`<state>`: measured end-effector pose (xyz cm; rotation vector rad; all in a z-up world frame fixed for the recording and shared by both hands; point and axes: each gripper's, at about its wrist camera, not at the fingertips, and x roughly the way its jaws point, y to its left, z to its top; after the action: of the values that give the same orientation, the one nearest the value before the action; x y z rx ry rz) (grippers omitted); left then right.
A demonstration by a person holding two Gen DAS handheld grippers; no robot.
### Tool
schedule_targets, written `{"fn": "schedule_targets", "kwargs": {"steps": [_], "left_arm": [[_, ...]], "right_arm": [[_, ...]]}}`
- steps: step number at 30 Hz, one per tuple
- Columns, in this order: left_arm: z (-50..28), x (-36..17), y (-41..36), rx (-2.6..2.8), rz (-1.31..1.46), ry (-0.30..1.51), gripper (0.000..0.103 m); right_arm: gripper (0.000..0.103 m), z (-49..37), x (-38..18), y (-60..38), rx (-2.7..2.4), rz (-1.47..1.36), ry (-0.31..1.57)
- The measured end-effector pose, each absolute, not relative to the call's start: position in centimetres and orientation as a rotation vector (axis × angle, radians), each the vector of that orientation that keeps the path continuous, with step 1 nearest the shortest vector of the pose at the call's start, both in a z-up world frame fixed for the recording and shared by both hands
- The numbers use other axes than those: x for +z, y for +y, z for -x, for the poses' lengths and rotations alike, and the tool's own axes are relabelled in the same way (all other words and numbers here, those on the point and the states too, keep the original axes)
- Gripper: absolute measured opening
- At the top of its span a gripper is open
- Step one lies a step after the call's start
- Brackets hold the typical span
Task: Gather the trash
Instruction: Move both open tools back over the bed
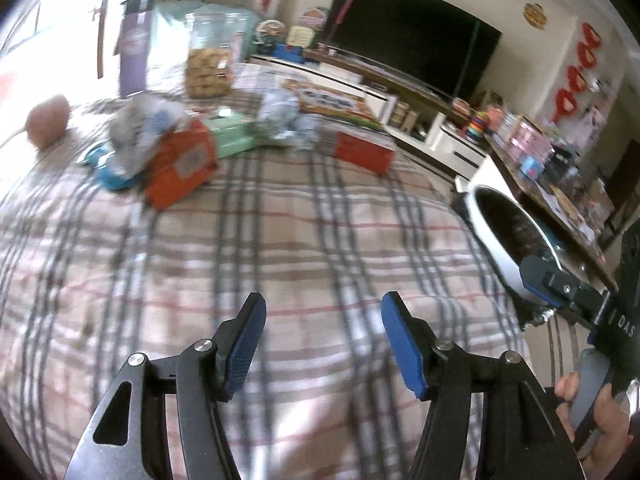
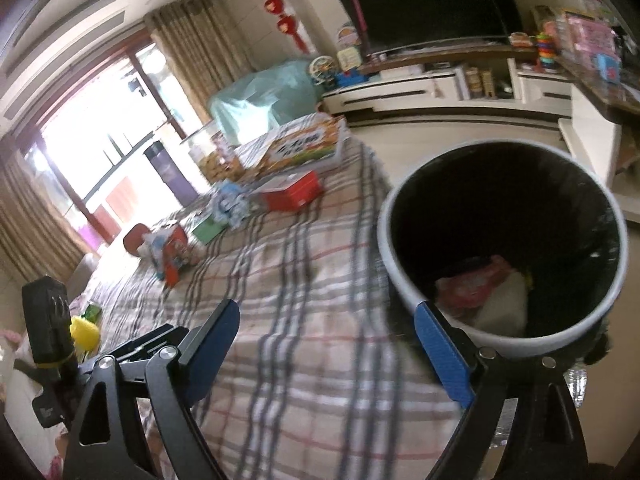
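My left gripper [image 1: 323, 300] hovers open over the plaid tablecloth [image 1: 280, 240], with nothing between its blue pads. My right gripper [image 2: 326, 308] is open wide and holds nothing; its right finger [image 2: 440, 352] stands just in front of the trash bin. The bin [image 2: 390, 256] is white with a black liner and stands at the table's right edge [image 1: 496, 264]. Inside it lie a pink wrapper [image 2: 476, 280] and white paper [image 2: 504, 308]. Far across the table lie crumpled wrappers [image 1: 136, 128] [image 1: 280, 116] [image 2: 232, 204] among an orange box [image 1: 182, 164], a green box [image 1: 232, 136] and a red box [image 1: 364, 148].
A snack jar [image 1: 208, 68], a purple bottle [image 1: 134, 56] and a colourful flat box [image 1: 332, 100] stand at the far end. A yellow object [image 2: 84, 332] lies at the left edge. A hand [image 1: 600, 420] grips the other tool's black body [image 1: 580, 300]. Beyond are a TV [image 1: 412, 36] and a low cabinet [image 2: 400, 96].
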<state>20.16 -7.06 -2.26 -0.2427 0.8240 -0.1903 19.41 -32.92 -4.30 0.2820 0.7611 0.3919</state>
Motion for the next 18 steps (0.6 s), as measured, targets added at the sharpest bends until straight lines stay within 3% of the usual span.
{"fn": "schedule_targets", "kwargs": {"steps": [18], "left_arm": [[-18.8,-2.2,-0.9,-0.063,0.313,0.819,0.060]], "right_arm": [[0.090,-21.0,-4.8,-24.9,0.506,-0.213,0.781]]}}
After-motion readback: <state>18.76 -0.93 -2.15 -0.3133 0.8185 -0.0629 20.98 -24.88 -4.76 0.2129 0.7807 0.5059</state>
